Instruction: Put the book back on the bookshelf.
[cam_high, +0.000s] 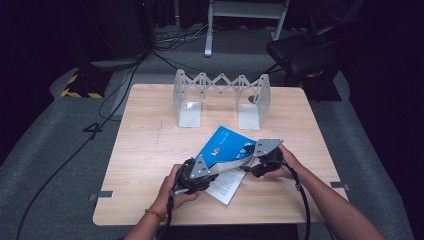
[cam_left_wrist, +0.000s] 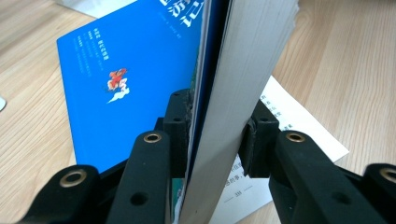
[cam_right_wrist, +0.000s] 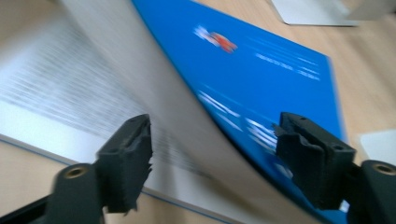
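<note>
Blue book (cam_high: 226, 145): half-open, flat on table (cam_high: 150, 150)
Left gripper (cam_left_wrist: 217, 140): I'm clamped on page block
Right gripper (cam_right_wrist: 212, 158): jaws apart, straddling cover
Left: close book, rack (cam_high: 221, 95) it

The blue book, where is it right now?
In the high view the blue book lies open near the table's front middle, between both hands, in front of the metal rack.

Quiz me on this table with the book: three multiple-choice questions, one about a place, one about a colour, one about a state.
1. Where does the metal book rack stand?
A. at the table's far edge
B. under the book
C. on the floor

2. What colour is the book cover?
A. red
B. blue
C. green

3. What is the left gripper doing?
A. hanging open
B. clamping a block of pages
C. lying on the table

Answers: 1 A, it stands beyond the book. 2 B, the cover is bright blue. 3 B, both pads press on the page block.
</note>
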